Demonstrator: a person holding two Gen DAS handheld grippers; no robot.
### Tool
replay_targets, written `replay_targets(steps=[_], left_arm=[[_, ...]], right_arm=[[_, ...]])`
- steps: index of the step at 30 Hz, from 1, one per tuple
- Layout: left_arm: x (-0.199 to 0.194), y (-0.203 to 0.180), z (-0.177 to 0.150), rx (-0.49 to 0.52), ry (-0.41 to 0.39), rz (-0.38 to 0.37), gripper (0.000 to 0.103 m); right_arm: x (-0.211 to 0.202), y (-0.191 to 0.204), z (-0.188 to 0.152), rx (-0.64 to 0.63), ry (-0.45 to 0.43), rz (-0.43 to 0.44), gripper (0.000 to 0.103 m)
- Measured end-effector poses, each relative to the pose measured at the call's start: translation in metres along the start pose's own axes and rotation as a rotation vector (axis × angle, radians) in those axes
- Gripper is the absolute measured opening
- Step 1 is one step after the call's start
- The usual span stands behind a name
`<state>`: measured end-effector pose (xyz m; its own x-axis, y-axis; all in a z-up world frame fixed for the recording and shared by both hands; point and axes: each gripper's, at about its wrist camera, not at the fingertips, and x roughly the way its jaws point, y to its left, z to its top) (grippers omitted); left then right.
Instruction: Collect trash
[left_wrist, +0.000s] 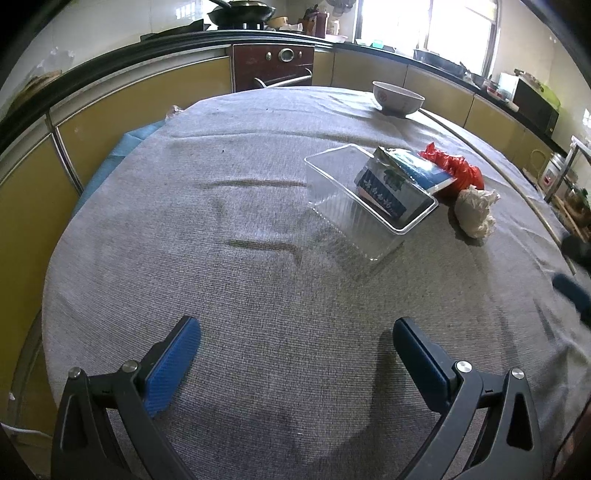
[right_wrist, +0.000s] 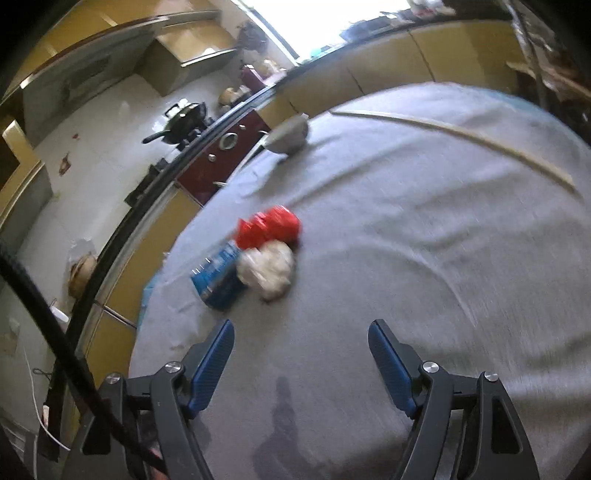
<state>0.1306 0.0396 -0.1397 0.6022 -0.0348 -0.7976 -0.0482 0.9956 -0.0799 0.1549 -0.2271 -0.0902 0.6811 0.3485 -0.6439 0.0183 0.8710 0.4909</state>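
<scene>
On the grey-clothed table (left_wrist: 240, 258) a clear plastic tray (left_wrist: 343, 199) lies tilted with a blue-and-white package (left_wrist: 391, 184) leaning in it. Behind the package sits a crumpled red wrapper (left_wrist: 461, 168), and beside it a crumpled white paper ball (left_wrist: 476, 212). My left gripper (left_wrist: 295, 332) hovers open over bare cloth, well short of the tray. The right wrist view is blurred: red wrapper (right_wrist: 269, 225), white paper ball (right_wrist: 269, 271) and blue package (right_wrist: 218, 277) lie ahead and left of my open right gripper (right_wrist: 301, 332), which holds nothing. Its blue fingers (left_wrist: 570, 291) show at the left view's right edge.
A white bowl (left_wrist: 397, 98) stands at the table's far side, also seen as the bowl (right_wrist: 290, 134) near the edge. Yellow cabinets (left_wrist: 147, 107), a dark red oven (left_wrist: 273, 66) and a wok on the stove (left_wrist: 242, 13) ring the table. A thin wooden stick (right_wrist: 461, 134) lies across the cloth.
</scene>
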Motion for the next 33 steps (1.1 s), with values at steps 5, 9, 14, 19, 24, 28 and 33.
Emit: replay_targets(steps=[5, 9, 14, 19, 24, 28, 33], left_arm=[[0.000, 0.000, 0.000, -0.004, -0.002, -0.007, 0.103], [0.000, 0.001, 0.000, -0.006, -0.003, -0.013, 0.103], [-0.001, 0.002, 0.000, 0.003, -0.001, -0.017, 0.103], [-0.002, 0.008, 0.003, 0.008, 0.022, -0.057, 0.103], [-0.018, 0.017, 0.033, 0.032, -0.051, -0.039, 0.103], [-0.026, 0.020, 0.064, 0.079, -0.119, -0.139, 0.103], [-0.006, 0.009, 0.084, 0.199, -0.051, -0.276, 0.103]], right_arm=[[0.041, 0.015, 0.029, -0.055, 0.099, -0.032, 0.078], [0.071, 0.022, 0.036, -0.107, 0.153, -0.050, 0.073], [0.100, 0.023, 0.046, -0.107, 0.178, -0.031, 0.061], [0.118, 0.045, 0.043, -0.195, 0.221, -0.013, 0.043], [0.115, 0.047, 0.040, -0.202, 0.199, -0.003, 0.039], [0.097, 0.032, 0.039, -0.136, 0.179, 0.037, 0.039], [0.071, 0.013, 0.033, -0.073, 0.167, 0.065, 0.039]])
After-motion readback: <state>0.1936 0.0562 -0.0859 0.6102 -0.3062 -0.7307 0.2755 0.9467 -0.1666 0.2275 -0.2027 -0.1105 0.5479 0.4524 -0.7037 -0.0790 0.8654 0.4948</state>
